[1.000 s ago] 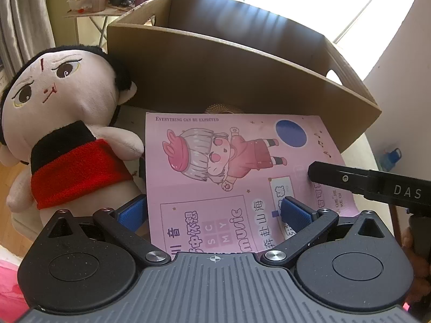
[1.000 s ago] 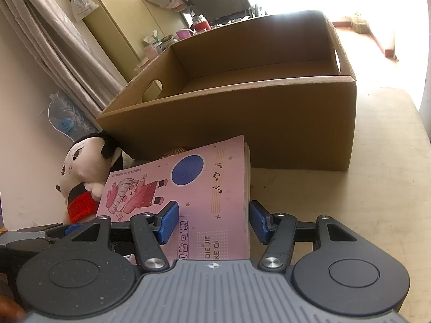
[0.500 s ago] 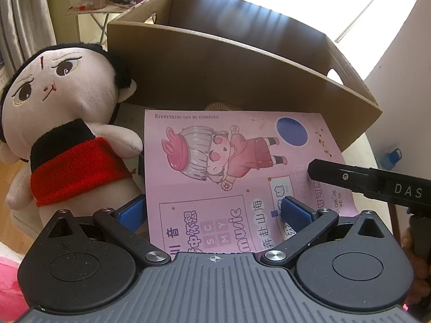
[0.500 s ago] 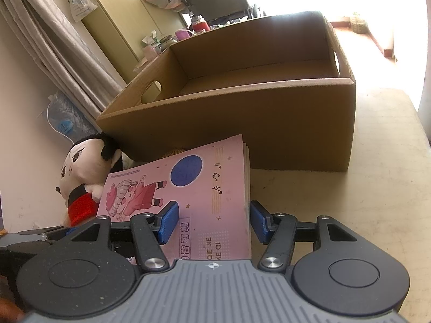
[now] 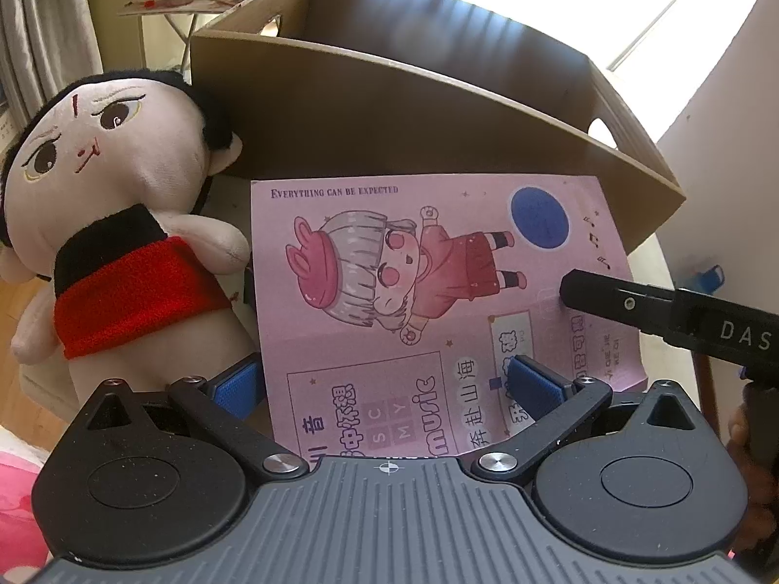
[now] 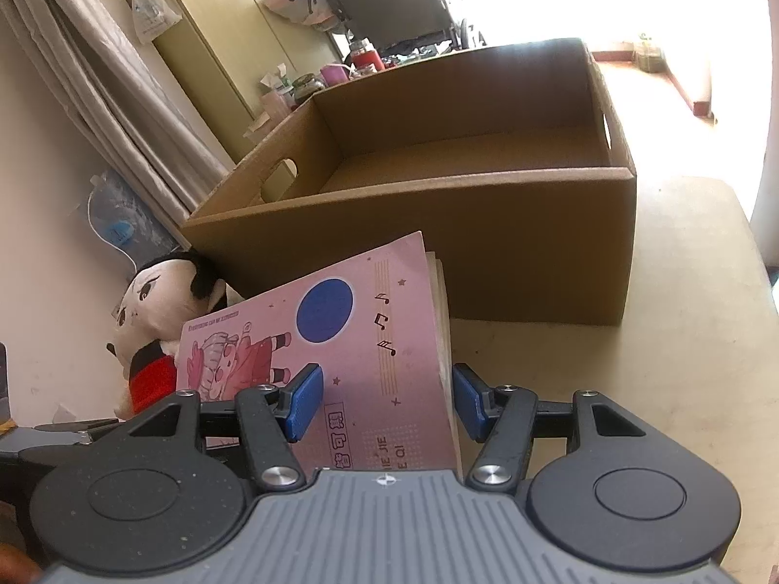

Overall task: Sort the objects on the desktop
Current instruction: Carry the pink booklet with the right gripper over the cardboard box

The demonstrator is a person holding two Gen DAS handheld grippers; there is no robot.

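Left wrist view: the left gripper (image 5: 384,384) straddles the near edge of a pink notebook (image 5: 428,282); its jaws stand wide, one blue pad at the book's left edge and one over the cover, and whether they press on it I cannot tell. In the right wrist view the right gripper (image 6: 387,401) stands about half open around the book's right corner, the cover lifted off the table (image 6: 681,340), one pad over the cover and one beside the page edges; contact is unclear. The notebook looks light, thin and floppy with a smooth cover, so I judge a pinch across its full thickness near the spine edge would hold best. Beside it sits a soft doll (image 5: 112,224). Just beyond stands an open cardboard box (image 6: 487,224).
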